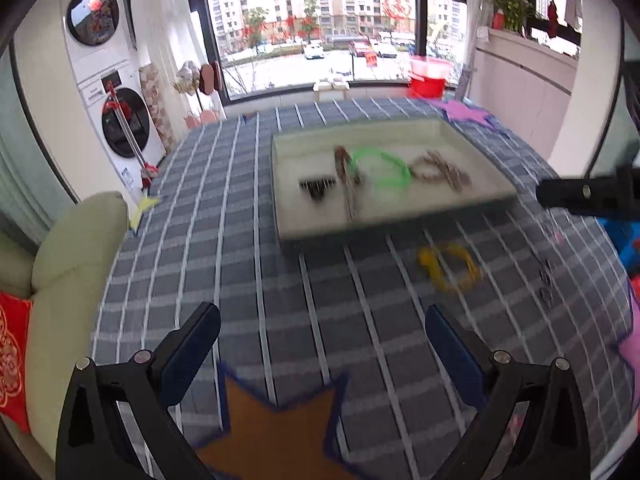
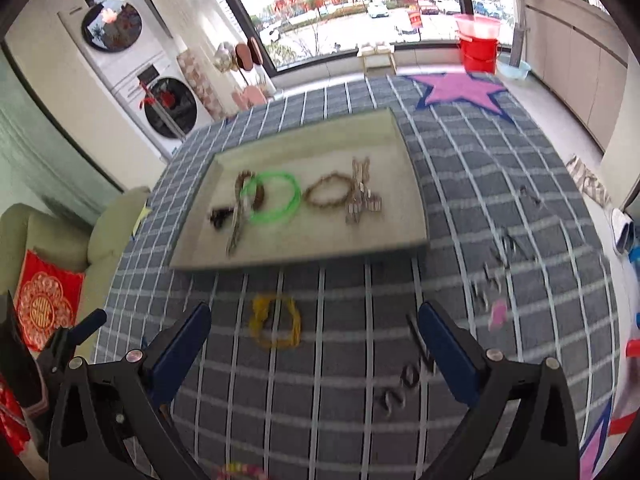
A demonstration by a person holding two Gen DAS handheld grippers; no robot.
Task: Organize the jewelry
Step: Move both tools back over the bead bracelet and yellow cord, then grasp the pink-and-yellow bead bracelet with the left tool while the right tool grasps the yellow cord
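Observation:
A shallow pale tray (image 1: 472, 140) (image 2: 320, 136) lies on the checked tablecloth. It holds a green ring bracelet (image 1: 380, 170) (image 2: 274, 197), a brown beaded bracelet (image 1: 430, 166) (image 2: 330, 196), a black piece (image 1: 318, 186) (image 2: 220, 216) and metal chains. A yellow bracelet (image 1: 450, 266) (image 2: 276, 322) lies on the cloth in front of the tray. Dark chain pieces (image 2: 404, 392) lie right of it. My left gripper (image 1: 322, 344) is open and empty above the cloth. My right gripper (image 2: 314, 340) is open and empty, just short of the yellow bracelet.
An orange felt star (image 1: 276, 432) lies under the left gripper and a purple star (image 2: 460, 90) behind the tray. More small pieces and a pink bit (image 2: 498, 314) lie at the right. A sofa (image 1: 68, 264) borders the table's left side.

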